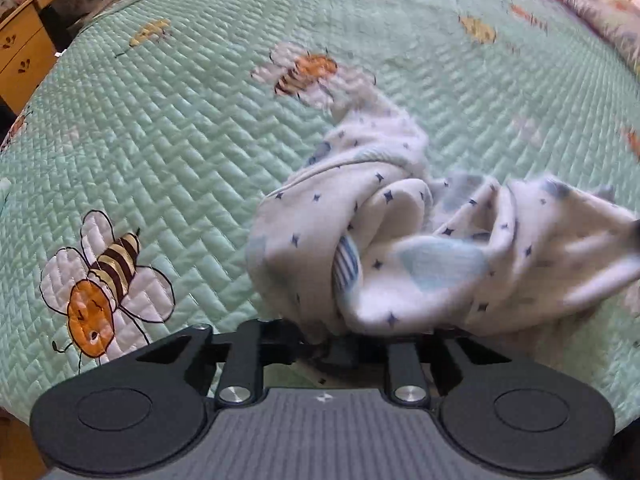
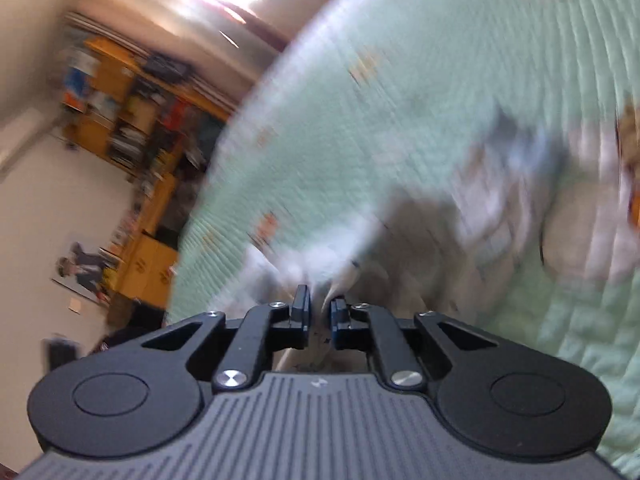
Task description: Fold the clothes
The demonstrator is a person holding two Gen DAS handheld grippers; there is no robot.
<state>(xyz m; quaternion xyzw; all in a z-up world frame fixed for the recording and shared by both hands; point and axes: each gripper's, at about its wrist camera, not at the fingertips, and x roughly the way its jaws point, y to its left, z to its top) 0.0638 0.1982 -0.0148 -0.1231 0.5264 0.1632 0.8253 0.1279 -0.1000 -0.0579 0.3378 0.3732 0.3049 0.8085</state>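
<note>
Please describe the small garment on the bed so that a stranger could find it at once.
On the mint-green quilted bedspread embroidered with bees, look directly in front of the left gripper. The crumpled garment there is white with tiny dark-blue stars and pale-blue patches, the only loose cloth on the quilt.

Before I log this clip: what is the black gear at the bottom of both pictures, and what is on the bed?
There is no robot. A person holds a two-finger claw in each hand, and each picture comes from a camera on one claw. The left claw is closed on a white star-print garment, bunched over a green quilted bedspread with bees. The right view is blurred; the right claw is nearly shut, seemingly pinching a pale cloth edge.
</note>
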